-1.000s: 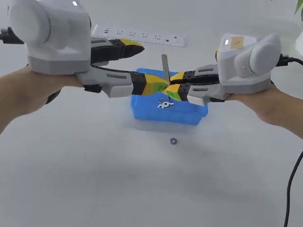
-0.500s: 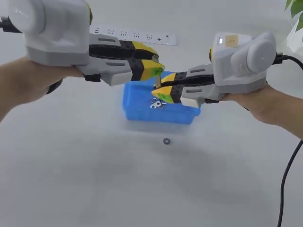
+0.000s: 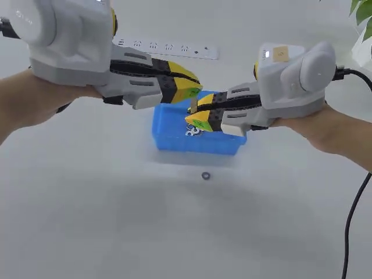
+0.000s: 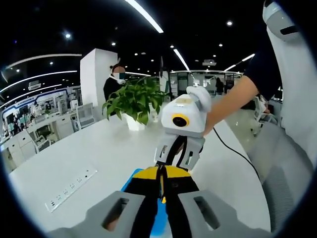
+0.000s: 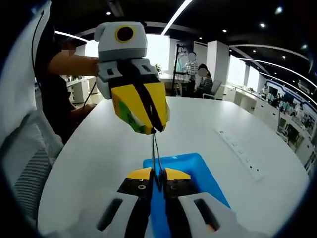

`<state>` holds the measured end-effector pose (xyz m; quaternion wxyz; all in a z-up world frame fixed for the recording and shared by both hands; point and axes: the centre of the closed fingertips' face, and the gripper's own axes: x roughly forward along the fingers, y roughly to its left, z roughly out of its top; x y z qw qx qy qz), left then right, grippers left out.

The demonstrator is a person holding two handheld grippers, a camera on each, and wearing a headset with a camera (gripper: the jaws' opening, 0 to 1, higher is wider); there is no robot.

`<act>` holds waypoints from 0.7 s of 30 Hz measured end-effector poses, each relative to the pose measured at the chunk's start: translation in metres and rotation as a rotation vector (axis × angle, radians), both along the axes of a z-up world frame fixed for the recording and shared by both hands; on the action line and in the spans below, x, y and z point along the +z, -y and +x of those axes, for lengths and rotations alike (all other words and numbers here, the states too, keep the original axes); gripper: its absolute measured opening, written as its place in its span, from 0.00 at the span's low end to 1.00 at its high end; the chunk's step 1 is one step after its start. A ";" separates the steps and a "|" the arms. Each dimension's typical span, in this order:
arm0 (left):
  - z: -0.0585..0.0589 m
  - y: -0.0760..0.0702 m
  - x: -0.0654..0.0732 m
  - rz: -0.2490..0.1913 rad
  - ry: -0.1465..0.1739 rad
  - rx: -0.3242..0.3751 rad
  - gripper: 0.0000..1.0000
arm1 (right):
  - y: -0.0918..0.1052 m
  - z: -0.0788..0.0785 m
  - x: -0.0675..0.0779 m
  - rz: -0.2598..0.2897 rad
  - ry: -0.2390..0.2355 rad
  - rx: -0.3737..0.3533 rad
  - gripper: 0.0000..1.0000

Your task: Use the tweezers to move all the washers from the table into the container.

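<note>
— Where are the tweezers?
— They're held between the two tools, above the blue container. The left hand-held gripper has its jaws closed on one end of the tweezers. The right hand-held gripper pinches them at the other end, its jaws narrow around the thin legs.
— And the washers?
— A small heap of washers lies inside the container. One loose washer sits on the white tabletop, just in front of the container and not touching it.
— Anything else around?
— A power strip lies behind the container, and a leafy plant stands further along the tabletop.
</note>
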<state>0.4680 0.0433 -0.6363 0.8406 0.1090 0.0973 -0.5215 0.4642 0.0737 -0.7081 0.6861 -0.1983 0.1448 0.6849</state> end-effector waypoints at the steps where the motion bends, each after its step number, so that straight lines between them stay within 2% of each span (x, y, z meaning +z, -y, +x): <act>1: -0.001 0.002 0.002 0.006 0.026 -0.006 0.04 | 0.000 -0.001 0.001 -0.007 0.010 0.003 0.09; 4: -0.002 0.005 0.007 -0.004 0.037 -0.005 0.04 | 0.000 -0.003 0.006 -0.016 0.040 0.010 0.10; 7: -0.006 0.010 0.013 -0.014 0.050 -0.007 0.04 | 0.000 -0.005 0.010 -0.016 0.039 0.012 0.11; 8: -0.006 0.010 0.013 -0.008 0.054 -0.007 0.04 | 0.001 -0.004 0.010 -0.026 0.059 0.010 0.11; 10: -0.008 0.010 0.014 -0.005 0.057 -0.010 0.04 | 0.002 -0.006 0.011 -0.027 0.050 0.011 0.12; 12: -0.009 0.010 0.016 -0.002 0.060 -0.009 0.04 | 0.002 -0.006 0.013 -0.025 0.064 0.002 0.12; 15: -0.010 0.009 0.020 -0.005 0.064 -0.008 0.04 | 0.003 -0.007 0.016 -0.025 0.061 -0.010 0.13; 19: -0.013 0.010 0.027 -0.007 0.072 -0.006 0.04 | 0.009 -0.008 0.016 -0.046 0.092 -0.025 0.24; 21: -0.015 0.010 0.029 -0.006 0.075 -0.005 0.04 | 0.013 -0.010 0.018 -0.046 0.093 -0.022 0.25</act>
